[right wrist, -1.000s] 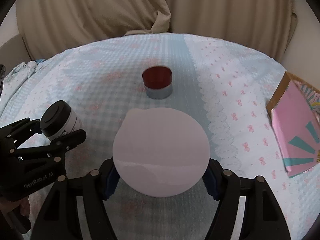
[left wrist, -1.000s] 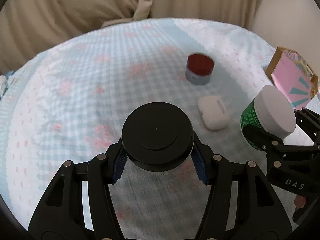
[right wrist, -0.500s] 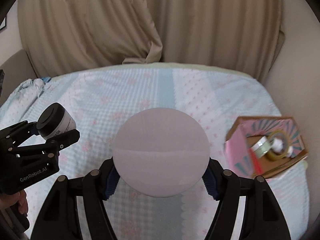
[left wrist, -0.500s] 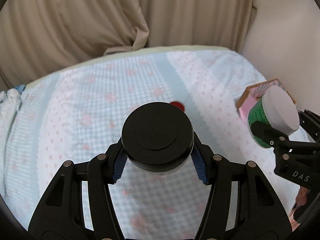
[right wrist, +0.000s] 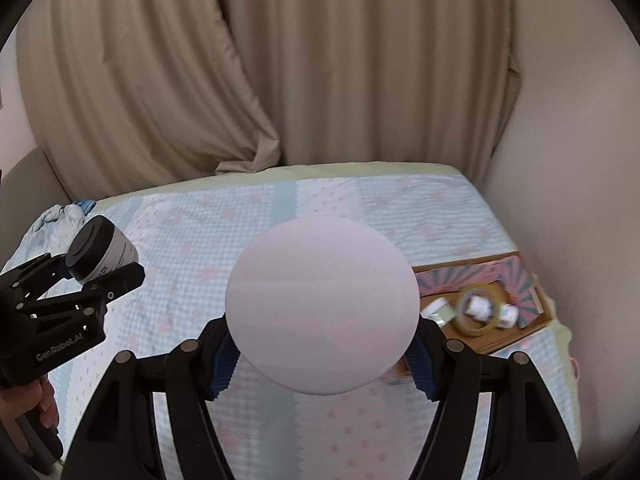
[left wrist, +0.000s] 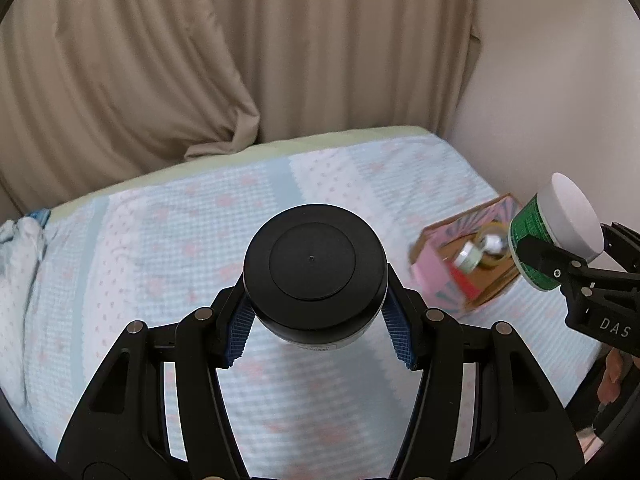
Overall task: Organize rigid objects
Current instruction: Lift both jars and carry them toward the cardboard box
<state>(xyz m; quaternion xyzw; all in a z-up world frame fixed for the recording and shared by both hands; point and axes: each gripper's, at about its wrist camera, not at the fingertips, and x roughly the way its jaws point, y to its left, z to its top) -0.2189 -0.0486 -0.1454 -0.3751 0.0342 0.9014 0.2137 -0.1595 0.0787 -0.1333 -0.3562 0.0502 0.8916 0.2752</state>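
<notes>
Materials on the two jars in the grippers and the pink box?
Black-lidded jar: lid looks like smooth matte plastic with a moulded ring; white body probably plastic, unsure. White-lidded jar: matte white lid, likely plastic; green printed label on the body. Pink box: cardboard, with brown raw board inside and a printed pink and teal outside.
</notes>
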